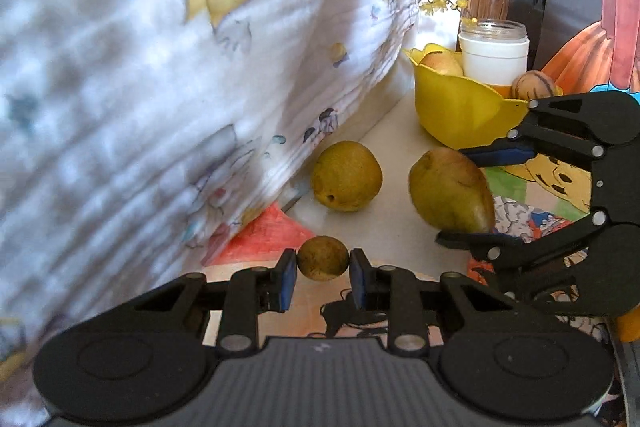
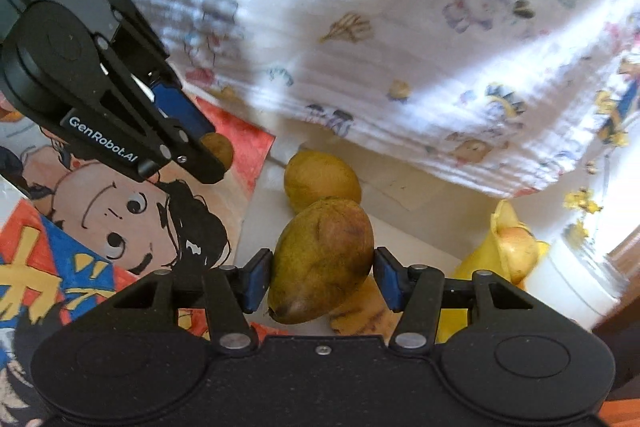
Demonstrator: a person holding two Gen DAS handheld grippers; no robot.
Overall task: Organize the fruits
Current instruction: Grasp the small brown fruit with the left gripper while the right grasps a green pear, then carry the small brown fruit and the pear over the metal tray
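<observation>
My left gripper [image 1: 323, 269] is shut on a small round brownish fruit [image 1: 322, 257], held above a coloured drawing. From the right wrist view that same gripper [image 2: 208, 155] comes in from the upper left with the small fruit [image 2: 219, 149] at its tips. My right gripper [image 2: 322, 277] is shut on a large green-brown pear [image 2: 320, 259]; the left wrist view shows this pear [image 1: 450, 187] pinched by the right gripper [image 1: 468, 195] at right. A second pear [image 1: 346, 175] [image 2: 320, 179] lies on the white surface beside the cloth. A yellow bowl [image 1: 460, 107] at the back holds fruit.
A white printed cloth [image 1: 180, 67] hangs close on the left and back. A white jar [image 1: 493, 53] stands behind the bowl. Coloured drawings [image 2: 100, 211] cover the table. A bowl edge with a peach-coloured fruit [image 2: 516, 251] shows at the right.
</observation>
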